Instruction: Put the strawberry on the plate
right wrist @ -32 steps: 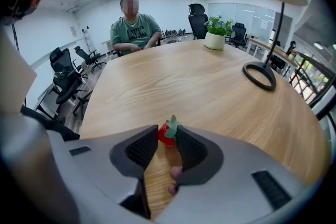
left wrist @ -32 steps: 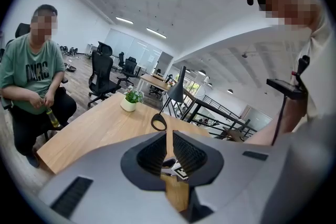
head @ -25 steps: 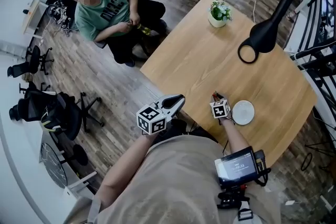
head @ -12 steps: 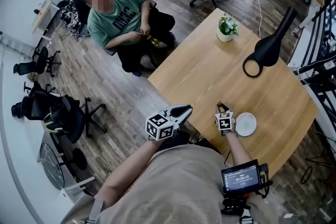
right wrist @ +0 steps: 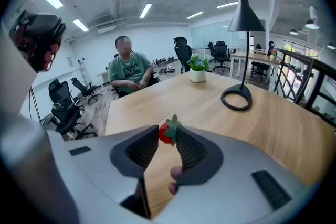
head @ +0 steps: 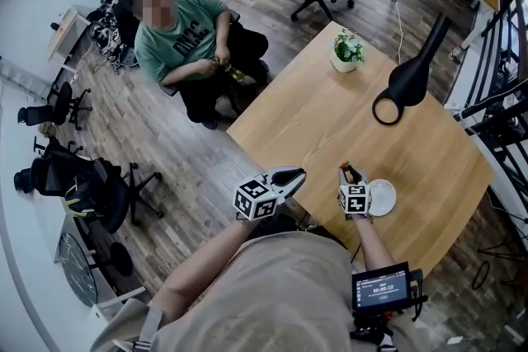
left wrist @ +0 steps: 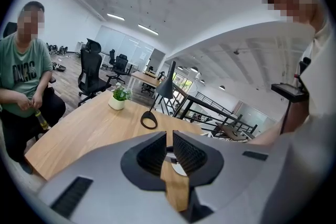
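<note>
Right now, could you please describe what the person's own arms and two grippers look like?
The left gripper and right gripper have pale grey, pointed two-jaw shells lined inside with black ribbed pads. Each carries a white cube printed with black square markers. The arms are bare below the short sleeves of a beige shirt.
</note>
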{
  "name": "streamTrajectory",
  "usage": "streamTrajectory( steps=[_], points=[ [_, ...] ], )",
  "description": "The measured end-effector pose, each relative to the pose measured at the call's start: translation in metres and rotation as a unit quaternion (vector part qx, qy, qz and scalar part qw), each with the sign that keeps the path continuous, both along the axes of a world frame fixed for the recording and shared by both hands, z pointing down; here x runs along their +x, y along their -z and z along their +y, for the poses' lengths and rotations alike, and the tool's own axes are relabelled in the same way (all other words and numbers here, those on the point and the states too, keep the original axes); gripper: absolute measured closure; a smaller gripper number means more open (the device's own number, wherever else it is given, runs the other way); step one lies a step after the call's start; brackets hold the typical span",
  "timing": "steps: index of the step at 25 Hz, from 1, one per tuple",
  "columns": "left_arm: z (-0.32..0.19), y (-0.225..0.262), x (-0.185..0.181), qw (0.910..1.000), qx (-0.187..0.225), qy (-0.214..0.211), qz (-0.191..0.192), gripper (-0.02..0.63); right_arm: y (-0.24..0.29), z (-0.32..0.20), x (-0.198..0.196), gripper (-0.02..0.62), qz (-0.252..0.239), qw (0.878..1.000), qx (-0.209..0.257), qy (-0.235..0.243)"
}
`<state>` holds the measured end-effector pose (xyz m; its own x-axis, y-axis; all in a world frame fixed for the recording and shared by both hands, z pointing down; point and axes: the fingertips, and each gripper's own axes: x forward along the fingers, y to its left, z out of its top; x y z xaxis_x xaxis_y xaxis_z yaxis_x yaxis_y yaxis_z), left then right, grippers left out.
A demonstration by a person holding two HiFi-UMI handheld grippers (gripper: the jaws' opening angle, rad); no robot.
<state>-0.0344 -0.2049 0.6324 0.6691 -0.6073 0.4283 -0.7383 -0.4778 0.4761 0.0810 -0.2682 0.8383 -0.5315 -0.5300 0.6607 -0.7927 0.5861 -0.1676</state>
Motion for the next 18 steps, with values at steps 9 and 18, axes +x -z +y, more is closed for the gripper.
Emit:
streamTrajectory(
  steps=[9,18],
  points=[
    [-0.005,-0.010,0.029,0.9998,-0.004,-0.018,0.002,0.586,0.060,-0.005,0.039,0.482,-0.039,0.997,0.052,-0.036],
    [-0.012,-0.011,0.059,0.9992,-0.004,-0.040,0.004,0.586,0.096,-0.006,0.092,0.483,-0.051,0.992,0.083,-0.084]
  ],
)
